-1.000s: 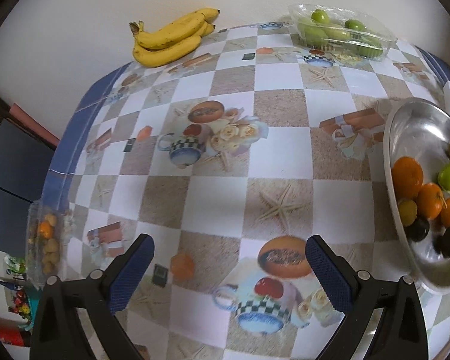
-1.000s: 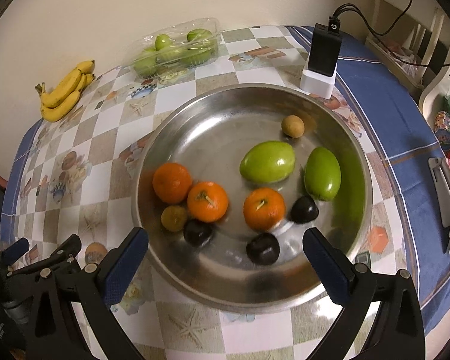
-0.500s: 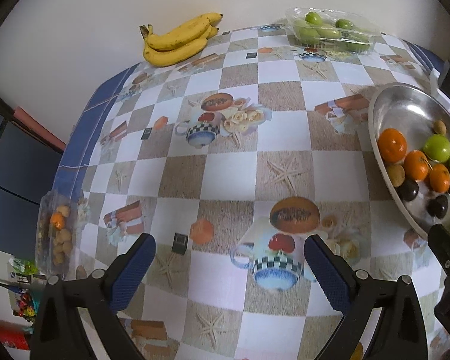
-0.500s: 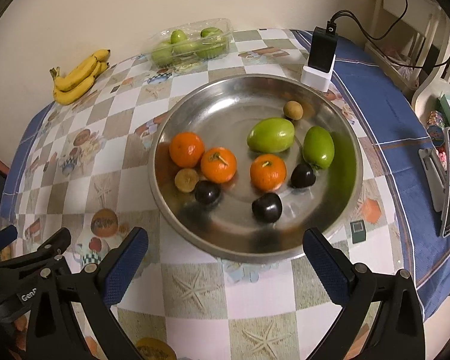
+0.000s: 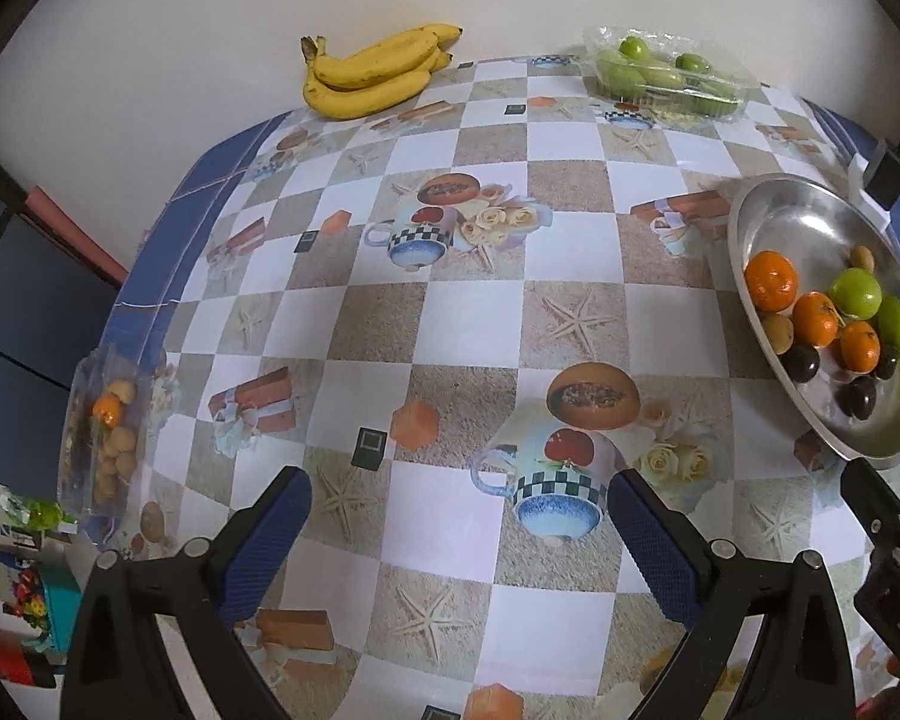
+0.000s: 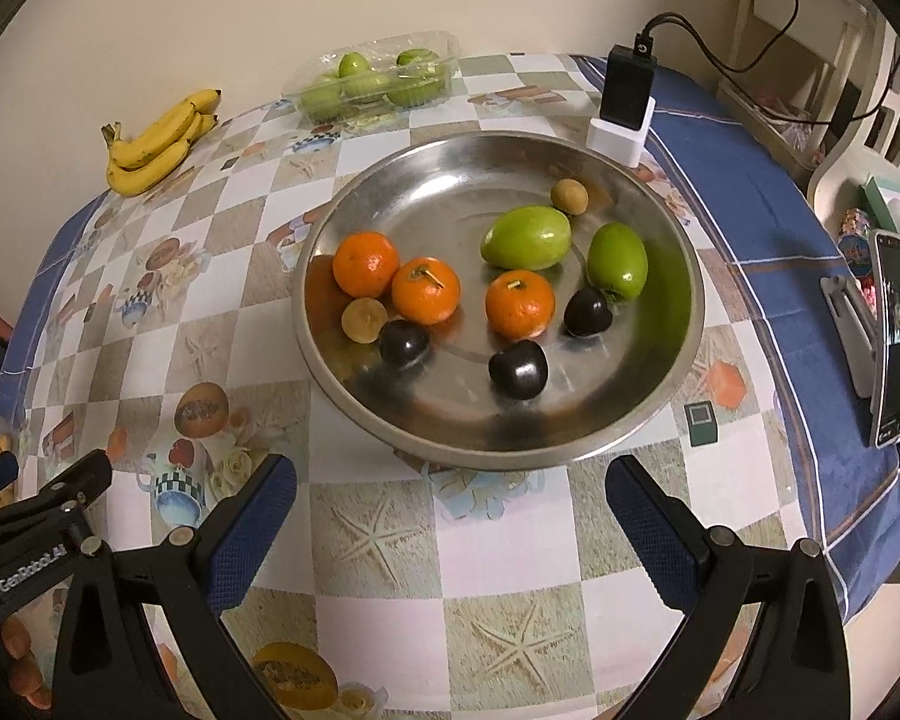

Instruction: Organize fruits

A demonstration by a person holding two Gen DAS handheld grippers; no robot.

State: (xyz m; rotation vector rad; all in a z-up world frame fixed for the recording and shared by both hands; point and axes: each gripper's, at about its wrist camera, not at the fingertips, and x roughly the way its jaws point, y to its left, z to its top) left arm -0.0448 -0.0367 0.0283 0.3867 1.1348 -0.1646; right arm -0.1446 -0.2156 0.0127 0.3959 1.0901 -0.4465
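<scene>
Your left gripper (image 5: 459, 531) hangs over the checked tablecloth (image 5: 468, 324) with its blue-padded fingers spread wide and nothing between them — only a printed teacup pattern shows in the gap. Your right gripper (image 6: 450, 516) is spread just as wide, also empty, poised at the near rim of the steel bowl (image 6: 450, 450).

Inside that bowl, in the right wrist view, you have three oranges (image 6: 424, 290) across the middle. Two green fruits (image 6: 525, 237) lie behind them toward the right, and three dark plums (image 6: 517, 369) sit nearest to you. One small brown fruit (image 6: 363, 319) touches the left oranges, and another small brown one (image 6: 569, 196) rests alone toward the far side.

From your left wrist camera, the bowl sits at the right edge of the table. The banana bunch (image 5: 375, 72) lies at the far edge against the wall, well apart from the bowl. A clear clamshell of green fruits (image 5: 669, 75) stands at the far edge too, to the right of the bananas. At the left edge of the table there's a clear plastic bag (image 5: 105, 432) holding small brown fruits and one orange one.

Just behind the bowl, a black charger (image 6: 627, 93) stands in a white base with its cable running up and away. On the blue border to your right, a phone (image 6: 894, 339) leans on a stand.
</scene>
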